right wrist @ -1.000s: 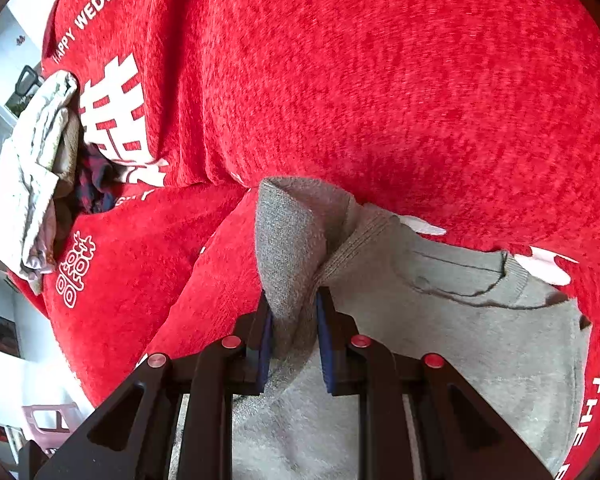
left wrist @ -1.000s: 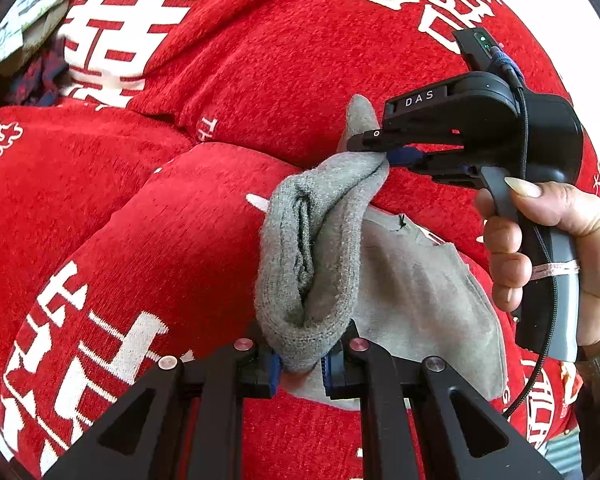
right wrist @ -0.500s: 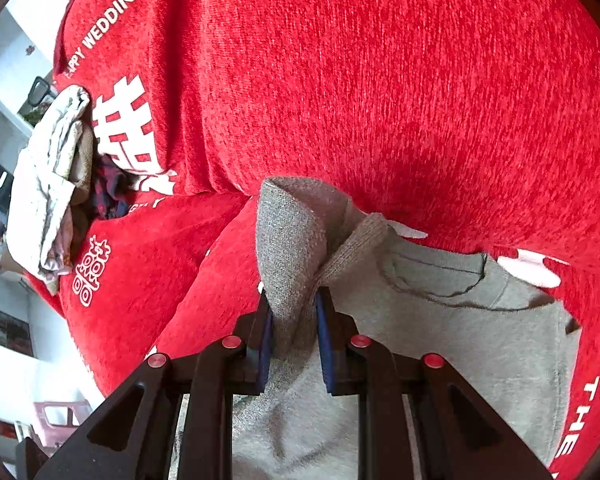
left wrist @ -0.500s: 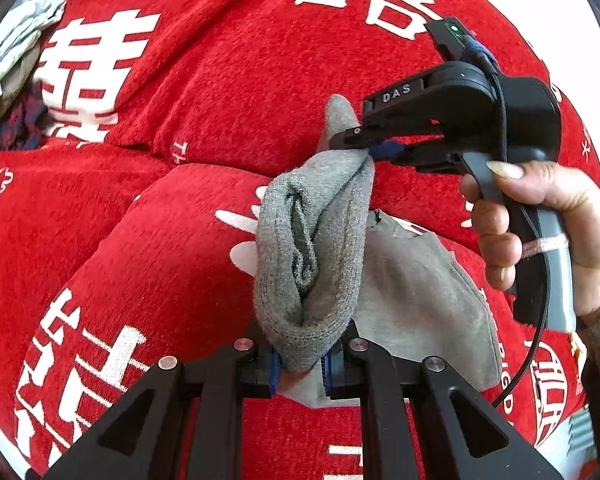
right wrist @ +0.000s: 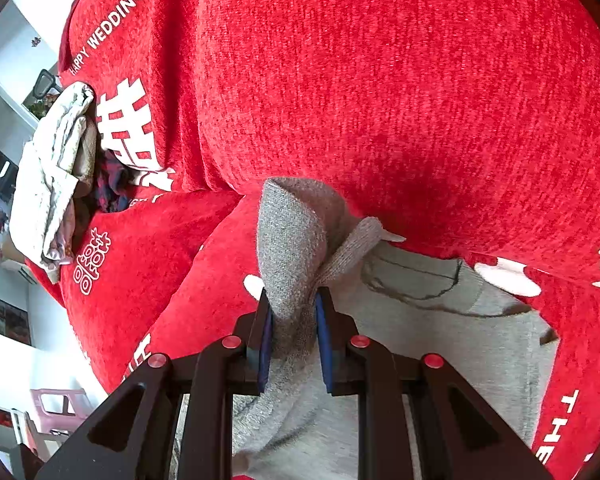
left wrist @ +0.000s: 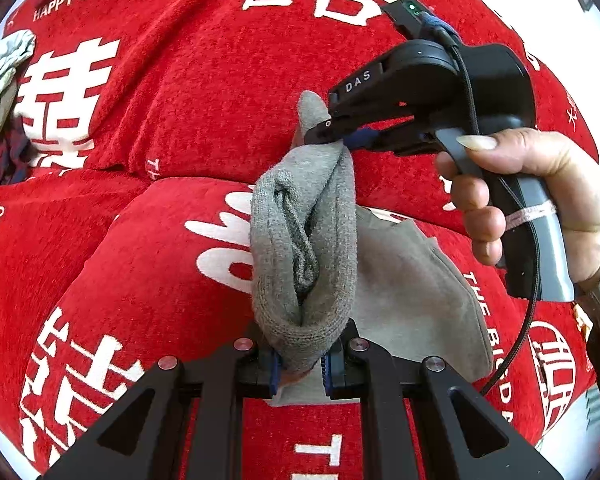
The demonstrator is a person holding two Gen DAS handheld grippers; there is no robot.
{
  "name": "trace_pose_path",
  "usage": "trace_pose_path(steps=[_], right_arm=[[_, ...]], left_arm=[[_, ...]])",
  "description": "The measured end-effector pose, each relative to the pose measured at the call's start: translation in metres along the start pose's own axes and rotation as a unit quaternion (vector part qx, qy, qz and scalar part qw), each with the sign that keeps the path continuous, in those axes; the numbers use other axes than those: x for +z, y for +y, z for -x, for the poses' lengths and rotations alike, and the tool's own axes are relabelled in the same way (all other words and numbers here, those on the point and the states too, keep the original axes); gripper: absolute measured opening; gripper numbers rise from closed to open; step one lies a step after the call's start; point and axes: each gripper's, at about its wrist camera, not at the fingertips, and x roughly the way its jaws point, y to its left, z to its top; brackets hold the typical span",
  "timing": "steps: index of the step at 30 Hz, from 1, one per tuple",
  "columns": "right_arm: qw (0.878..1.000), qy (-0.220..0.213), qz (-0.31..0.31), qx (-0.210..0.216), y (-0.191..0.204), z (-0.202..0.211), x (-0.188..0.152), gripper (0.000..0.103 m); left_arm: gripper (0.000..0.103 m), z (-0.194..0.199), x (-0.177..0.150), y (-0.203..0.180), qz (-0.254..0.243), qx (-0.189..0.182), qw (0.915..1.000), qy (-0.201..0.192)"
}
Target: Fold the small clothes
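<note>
Not much has moved since a second ago, our view just tipped up so "HAPPY WEDDING" shows on the red sofa [left wrist: 172, 128]. We've got the grey sock [left wrist: 304, 248] stretched between both grippers, long axis running away from the left gripper [left wrist: 300, 360], which pinches one end, to the right gripper [left wrist: 340, 138] clamping the far end. It hangs above grey cloth [left wrist: 420, 292] on the seat. Clothes pile [right wrist: 52, 176] sits at the left; white room behind.

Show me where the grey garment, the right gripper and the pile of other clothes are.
grey garment [left wrist: 304, 240], left wrist view, on the bunched hem held up between both grippers.
right gripper [left wrist: 340, 138], left wrist view, at its fingertips.
pile of other clothes [right wrist: 56, 168], right wrist view, on the pale cloth.
</note>
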Motion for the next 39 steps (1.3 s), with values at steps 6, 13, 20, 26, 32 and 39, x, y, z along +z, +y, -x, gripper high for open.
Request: trace_pose_path(steps=[6, 13, 20, 26, 32, 39], right_arm=[[1.0, 0.0, 0.013, 0.0, -0.01, 0.009, -0.002, 0.021], [1.0, -0.003, 0.02, -0.005, -0.029, 0.023, -0.008, 0.017], [1.0, 0.001, 0.017, 0.004, -0.048, 0.028, -0.012, 0.008], [0.996, 0.019, -0.085, 0.037, -0.101, 0.002, -0.03, 0.026], [0.979, 0.019, -0.179, 0.092, -0.153, -0.01, -0.076, 0.063], [0.953, 0.003, -0.253, 0.165, -0.185, -0.032, -0.09, 0.063]], left_arm=[[0.016, -0.002, -0.002, -0.018, -0.017, -0.001, 0.9998, 0.004], [0.016, -0.01, -0.008, -0.045, -0.045, 0.002, 0.9989, 0.014], [0.016, -0.027, -0.015, -0.066, -0.061, 0.0, 0.9977, 0.031], [0.016, -0.045, -0.021, -0.063, -0.059, 0.002, 0.997, 0.049], [0.016, -0.048, -0.021, -0.07, -0.072, 0.006, 0.9961, 0.051], [0.016, -0.048, -0.022, -0.077, -0.079, 0.016, 0.9952, 0.055]])
